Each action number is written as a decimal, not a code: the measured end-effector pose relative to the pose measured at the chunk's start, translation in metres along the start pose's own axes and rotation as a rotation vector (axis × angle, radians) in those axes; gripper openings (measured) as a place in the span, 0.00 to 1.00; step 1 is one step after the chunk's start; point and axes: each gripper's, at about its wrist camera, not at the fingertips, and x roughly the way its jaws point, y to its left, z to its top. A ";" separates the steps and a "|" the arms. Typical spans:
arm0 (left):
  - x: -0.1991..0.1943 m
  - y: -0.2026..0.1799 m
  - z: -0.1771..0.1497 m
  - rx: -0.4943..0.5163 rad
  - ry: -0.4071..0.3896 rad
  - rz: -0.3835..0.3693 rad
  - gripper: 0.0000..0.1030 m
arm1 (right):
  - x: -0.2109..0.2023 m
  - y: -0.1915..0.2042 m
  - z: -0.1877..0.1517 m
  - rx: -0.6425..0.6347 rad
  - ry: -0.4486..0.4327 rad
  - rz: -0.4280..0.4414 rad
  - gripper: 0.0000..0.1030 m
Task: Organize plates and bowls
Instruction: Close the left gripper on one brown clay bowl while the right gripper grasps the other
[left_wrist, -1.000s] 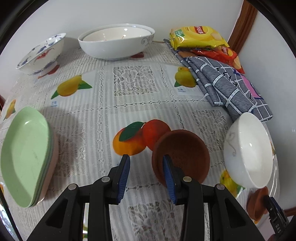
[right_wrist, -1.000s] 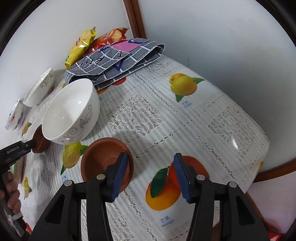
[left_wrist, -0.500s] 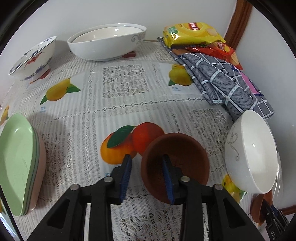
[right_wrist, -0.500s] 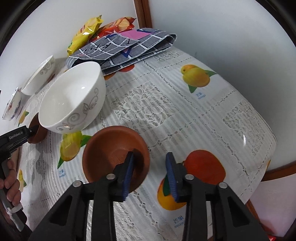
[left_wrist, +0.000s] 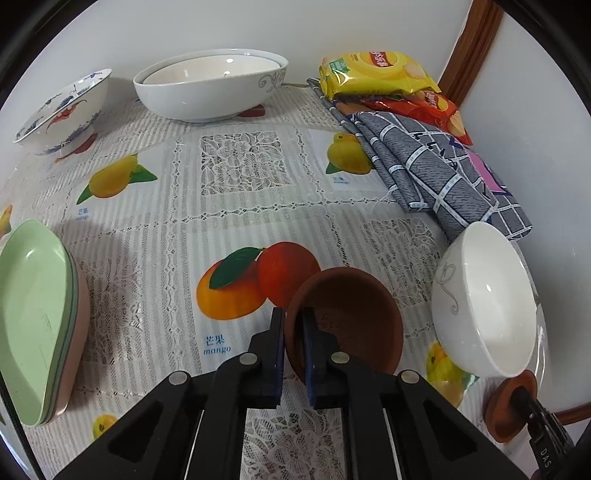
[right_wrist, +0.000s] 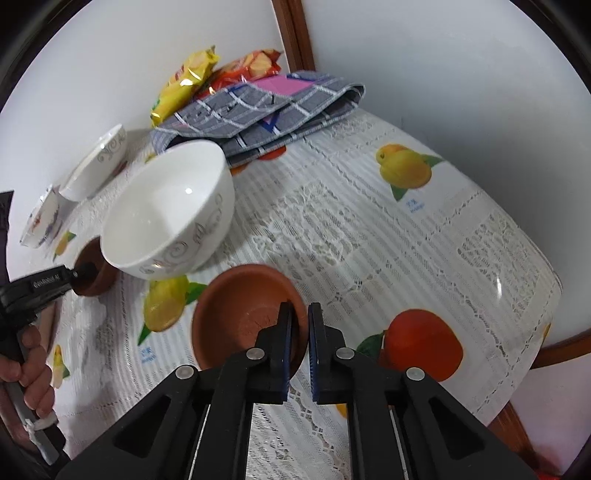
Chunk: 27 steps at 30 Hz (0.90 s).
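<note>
Colours and patterns, table corner with dishes

Tablecloth (left_wrist: 236, 206): white lace squares, printed yellow mangoes, orange-red fruit with green leaves, blue lettering. Two small bowls (left_wrist: 351, 321) (right_wrist: 243, 317) plain terracotta brown. Deep bowl (left_wrist: 484, 295) white, grey scroll motif. Big oval bowl (left_wrist: 210, 92) at far edge white, grey scroll at rim. Far-left bowl (left_wrist: 62, 110) white with blue and red painting. Stacked plates (left_wrist: 33, 314) pale green over pink. Cloth (left_wrist: 436, 173) grey, white grid, pink patch. Snack bags: yellow (left_wrist: 373, 74), red (left_wrist: 424, 107). Gripper pads (left_wrist: 309, 354) blue, bodies black.
</note>
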 end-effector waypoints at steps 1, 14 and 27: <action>-0.002 0.000 -0.001 0.001 0.000 -0.004 0.08 | -0.001 0.001 0.000 -0.003 -0.005 0.001 0.08; -0.040 0.013 -0.002 0.009 -0.025 -0.015 0.08 | -0.020 -0.003 0.001 0.034 -0.062 0.007 0.08; -0.092 0.024 0.020 0.020 -0.103 -0.022 0.08 | -0.063 0.024 0.036 0.077 -0.127 0.125 0.08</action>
